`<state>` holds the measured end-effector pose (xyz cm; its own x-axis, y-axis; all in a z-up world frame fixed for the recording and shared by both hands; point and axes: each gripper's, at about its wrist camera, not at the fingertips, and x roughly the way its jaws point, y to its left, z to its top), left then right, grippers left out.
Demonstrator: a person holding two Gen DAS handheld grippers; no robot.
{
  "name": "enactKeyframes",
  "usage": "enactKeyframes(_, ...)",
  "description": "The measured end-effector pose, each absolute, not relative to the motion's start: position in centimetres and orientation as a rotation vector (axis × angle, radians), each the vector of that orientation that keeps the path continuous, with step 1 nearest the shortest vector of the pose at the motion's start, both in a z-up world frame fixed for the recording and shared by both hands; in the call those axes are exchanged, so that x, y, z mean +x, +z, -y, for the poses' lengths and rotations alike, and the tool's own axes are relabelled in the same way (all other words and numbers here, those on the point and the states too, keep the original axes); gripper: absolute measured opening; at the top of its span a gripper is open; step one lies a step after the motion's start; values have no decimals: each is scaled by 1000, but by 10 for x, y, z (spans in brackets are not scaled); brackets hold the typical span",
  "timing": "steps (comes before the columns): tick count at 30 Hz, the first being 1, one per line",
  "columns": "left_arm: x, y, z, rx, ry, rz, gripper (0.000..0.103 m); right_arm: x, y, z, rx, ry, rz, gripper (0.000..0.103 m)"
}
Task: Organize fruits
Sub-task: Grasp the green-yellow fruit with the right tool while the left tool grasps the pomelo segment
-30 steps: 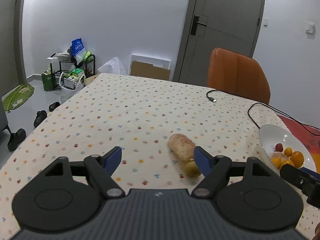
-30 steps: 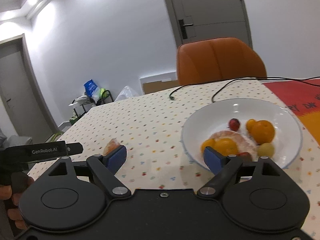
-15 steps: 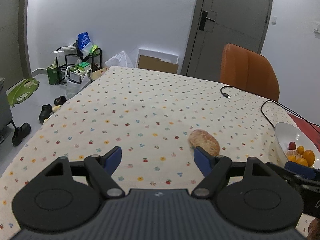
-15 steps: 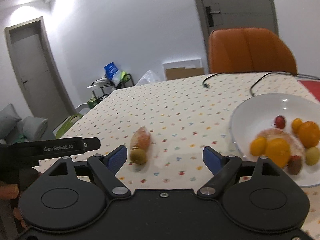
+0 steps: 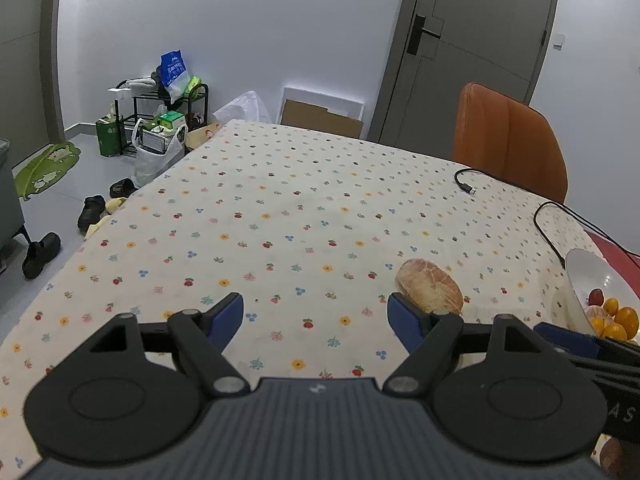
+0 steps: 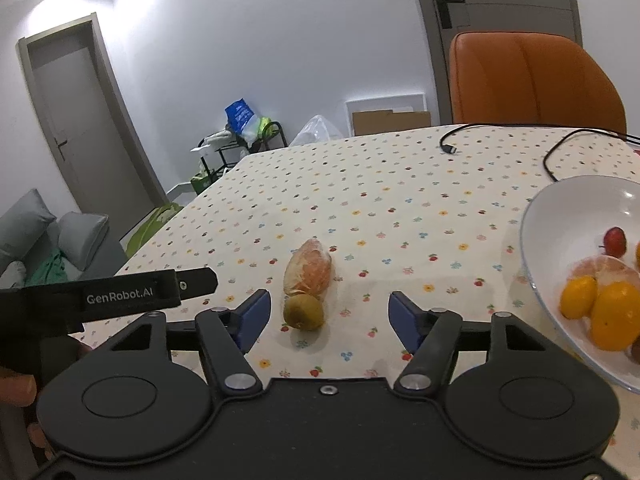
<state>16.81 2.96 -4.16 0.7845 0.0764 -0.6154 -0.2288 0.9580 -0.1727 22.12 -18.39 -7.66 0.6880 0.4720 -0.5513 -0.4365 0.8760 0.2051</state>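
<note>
A peeled orange (image 6: 309, 268) lies on the flowered tablecloth with a small brownish-green kiwi (image 6: 303, 312) touching its near end. My right gripper (image 6: 325, 318) is open and hovers just short of them, the kiwi sitting near its left finger. A white bowl (image 6: 560, 200) at the right holds oranges, a peeled orange and a red fruit. In the left wrist view the peeled orange (image 5: 429, 286) lies just beyond the right finger of my open, empty left gripper (image 5: 316, 316); the kiwi is hidden there. The bowl (image 5: 580, 276) shows at the right edge.
A black cable (image 6: 500, 132) with a loose plug runs over the far right of the table. An orange chair (image 5: 508, 140) stands behind the table. A red mat (image 5: 616, 252) lies beside the bowl. The other gripper's black body (image 6: 108, 294) reaches in at the left.
My right gripper swung left from over the bowl and now faces the kiwi and peeled orange. The left gripper drew back and left, so the orange now sits by its right finger.
</note>
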Motion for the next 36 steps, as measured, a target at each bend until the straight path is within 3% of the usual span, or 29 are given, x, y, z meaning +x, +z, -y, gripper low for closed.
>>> enactKeyframes(11, 170, -46, -40, -269, 166, -671, 78, 235, -88, 166, 49, 524, -677, 53)
enactKeyframes(13, 171, -47, -41, -270, 171, -673, 78, 237, -93, 165, 53, 522, -684, 48)
enactKeyframes(17, 173, -49, -40, -267, 173, -678, 78, 238, -97, 164, 50, 557, -676, 25)
enactKeyframes(36, 204, -49, 5, -193, 117, -690, 78, 251, -88, 217, 190, 435, -656, 25)
